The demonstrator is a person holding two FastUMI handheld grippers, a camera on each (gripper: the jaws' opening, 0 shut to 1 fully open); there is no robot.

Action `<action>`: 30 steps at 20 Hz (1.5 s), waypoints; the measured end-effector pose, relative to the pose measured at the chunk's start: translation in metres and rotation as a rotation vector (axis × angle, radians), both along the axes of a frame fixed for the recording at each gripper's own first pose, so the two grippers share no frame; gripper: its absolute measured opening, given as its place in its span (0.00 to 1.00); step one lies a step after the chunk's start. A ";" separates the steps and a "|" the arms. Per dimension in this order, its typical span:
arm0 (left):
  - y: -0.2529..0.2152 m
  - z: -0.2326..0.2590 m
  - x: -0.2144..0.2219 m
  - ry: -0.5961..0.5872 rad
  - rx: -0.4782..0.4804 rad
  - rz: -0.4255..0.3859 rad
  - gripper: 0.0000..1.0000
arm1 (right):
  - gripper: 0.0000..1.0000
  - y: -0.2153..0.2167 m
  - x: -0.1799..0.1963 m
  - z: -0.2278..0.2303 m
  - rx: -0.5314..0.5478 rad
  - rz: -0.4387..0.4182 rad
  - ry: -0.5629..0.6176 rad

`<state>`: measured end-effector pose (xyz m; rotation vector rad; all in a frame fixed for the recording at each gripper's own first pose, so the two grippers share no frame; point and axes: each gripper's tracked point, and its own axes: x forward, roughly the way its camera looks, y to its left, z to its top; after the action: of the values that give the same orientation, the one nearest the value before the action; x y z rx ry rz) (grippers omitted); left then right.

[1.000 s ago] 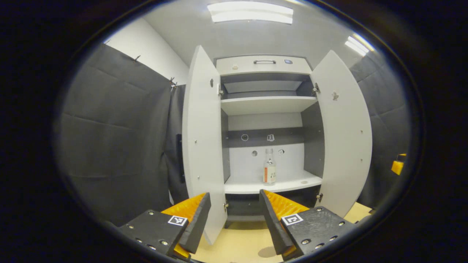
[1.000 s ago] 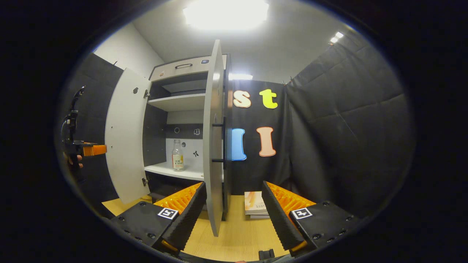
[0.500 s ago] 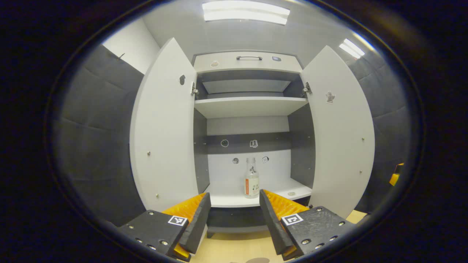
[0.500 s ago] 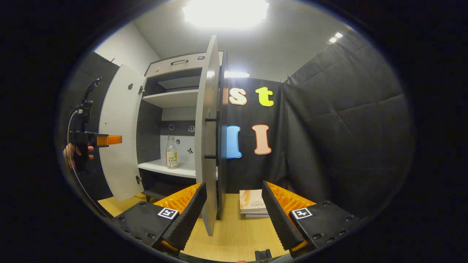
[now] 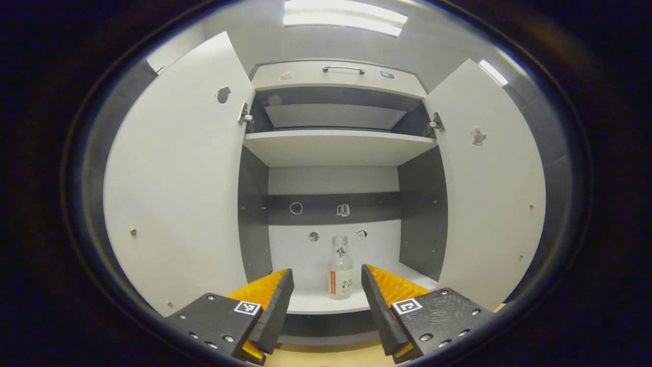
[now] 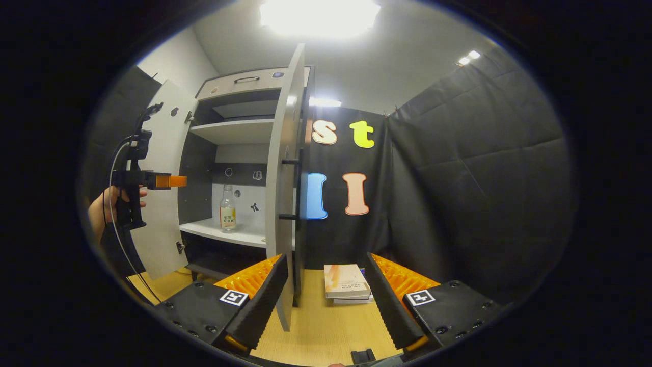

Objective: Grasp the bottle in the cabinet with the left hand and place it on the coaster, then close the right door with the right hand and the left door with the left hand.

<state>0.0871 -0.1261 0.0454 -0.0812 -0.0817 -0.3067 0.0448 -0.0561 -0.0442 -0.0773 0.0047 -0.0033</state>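
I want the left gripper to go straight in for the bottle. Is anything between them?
Nothing visible is. In the left gripper view the bottle stands upright, alone on the lower shelf, framed between the open left gripper fingers. Both cabinet doors are swung wide to the sides, off the line of approach.

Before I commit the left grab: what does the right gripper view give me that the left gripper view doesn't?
Right gripper view: the left gripper side-on, held in a hand in front of the left door; the right door edge-on with its outer handle; books on the table.
Left gripper view: its open jaws framing the bottle; the right door's inner face.
Both: bottle upright on the lower shelf, both doors open.
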 end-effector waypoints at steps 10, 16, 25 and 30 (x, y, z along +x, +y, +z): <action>-0.023 -0.003 0.031 0.004 0.010 -0.078 0.79 | 0.95 -0.011 0.013 -0.009 -0.002 -0.129 0.027; -0.031 -0.004 0.051 0.006 0.008 -0.092 0.78 | 0.97 -0.015 0.020 -0.015 0.000 -0.192 0.049; -0.052 -0.018 0.097 0.051 0.018 -0.128 0.78 | 0.97 -0.014 0.025 -0.020 0.024 -0.252 0.064; -0.059 -0.026 0.117 0.071 0.045 -0.119 0.78 | 0.97 -0.014 0.027 -0.025 0.037 -0.265 0.083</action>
<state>0.2041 -0.1847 0.0198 -0.0525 0.0010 -0.4242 0.0718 -0.0699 -0.0695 -0.0396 0.0976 -0.2649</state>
